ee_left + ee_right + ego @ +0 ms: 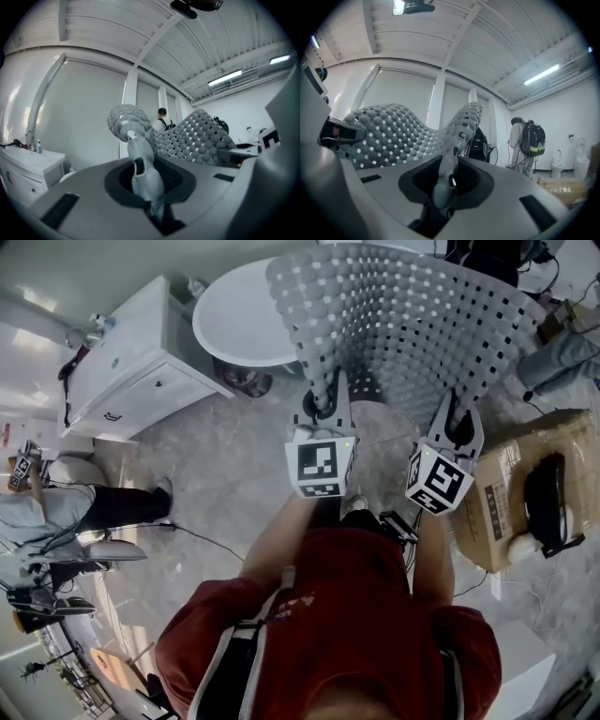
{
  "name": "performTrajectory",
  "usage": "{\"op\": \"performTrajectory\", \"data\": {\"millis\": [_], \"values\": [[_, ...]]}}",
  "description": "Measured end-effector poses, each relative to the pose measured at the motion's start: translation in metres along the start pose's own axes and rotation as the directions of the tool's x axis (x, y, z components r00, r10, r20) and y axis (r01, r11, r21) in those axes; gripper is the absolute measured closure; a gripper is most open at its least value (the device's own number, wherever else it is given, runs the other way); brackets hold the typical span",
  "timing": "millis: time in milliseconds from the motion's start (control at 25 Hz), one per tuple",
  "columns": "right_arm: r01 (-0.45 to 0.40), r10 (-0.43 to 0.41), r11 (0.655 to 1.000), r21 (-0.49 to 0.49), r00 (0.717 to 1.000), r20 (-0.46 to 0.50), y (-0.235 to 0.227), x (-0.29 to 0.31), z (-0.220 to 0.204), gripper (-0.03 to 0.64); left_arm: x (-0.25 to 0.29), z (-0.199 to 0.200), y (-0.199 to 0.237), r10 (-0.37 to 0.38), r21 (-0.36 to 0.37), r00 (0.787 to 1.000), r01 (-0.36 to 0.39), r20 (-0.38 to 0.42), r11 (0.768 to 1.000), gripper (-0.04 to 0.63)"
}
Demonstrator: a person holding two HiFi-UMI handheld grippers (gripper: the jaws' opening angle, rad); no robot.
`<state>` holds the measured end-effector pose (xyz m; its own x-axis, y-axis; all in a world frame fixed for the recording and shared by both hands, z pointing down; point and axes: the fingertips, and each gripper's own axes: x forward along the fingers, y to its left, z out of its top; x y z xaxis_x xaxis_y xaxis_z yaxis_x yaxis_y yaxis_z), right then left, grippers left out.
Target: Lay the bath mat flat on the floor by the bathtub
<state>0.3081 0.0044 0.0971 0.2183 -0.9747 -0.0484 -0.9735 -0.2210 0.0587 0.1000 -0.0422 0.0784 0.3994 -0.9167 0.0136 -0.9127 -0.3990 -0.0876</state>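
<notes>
1. Grey perforated rubber bath mat (pixel 412 324) is held up off the floor (pixel 234 484), arching forward beside the white bathtub (pixel 244 315). It is not yet laid down.
2. Both the left tool (pixel 326 409) and the right tool (pixel 459 432) are clenched on the mat's near edge, each pinching only a thin strip. A slip at either corner would probably drop that side and crumple the mat.
3. Its free far part bows and waves. Lowered too quickly, it may fold under itself rather than lie flat.
4. On the right, a cardboard box (pixel 511 493) sits close. Drifting that way could leave one edge riding up on it.
5. Uneven lowering would likely set it askew to the tub.
</notes>
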Motion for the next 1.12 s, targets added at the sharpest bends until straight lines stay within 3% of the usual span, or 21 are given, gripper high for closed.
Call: {"op": "performTrajectory", "data": {"millis": [560,840,1120], "values": [[-0.034,0.027,0.998,-0.047,0.989,-0.144,0.021,0.058,-0.068,0.541,0.051,-0.074,0.023,0.0,-0.027,0.99,-0.004,-0.142,1.0,0.545],[-0.086,0.067,0.994,-0.063,0.963,-0.26,0.047,0.076,-0.12,0.541,0.061,-0.129,0.043,0.005,-0.058,0.966,-0.02,-0.257,0.998,0.545],[-0.159,0.12,0.985,-0.074,0.918,-0.377,0.074,0.082,-0.175,0.541,0.063,-0.188,0.052,0.008,-0.089,0.933,-0.043,-0.36,0.995,0.545]]}}
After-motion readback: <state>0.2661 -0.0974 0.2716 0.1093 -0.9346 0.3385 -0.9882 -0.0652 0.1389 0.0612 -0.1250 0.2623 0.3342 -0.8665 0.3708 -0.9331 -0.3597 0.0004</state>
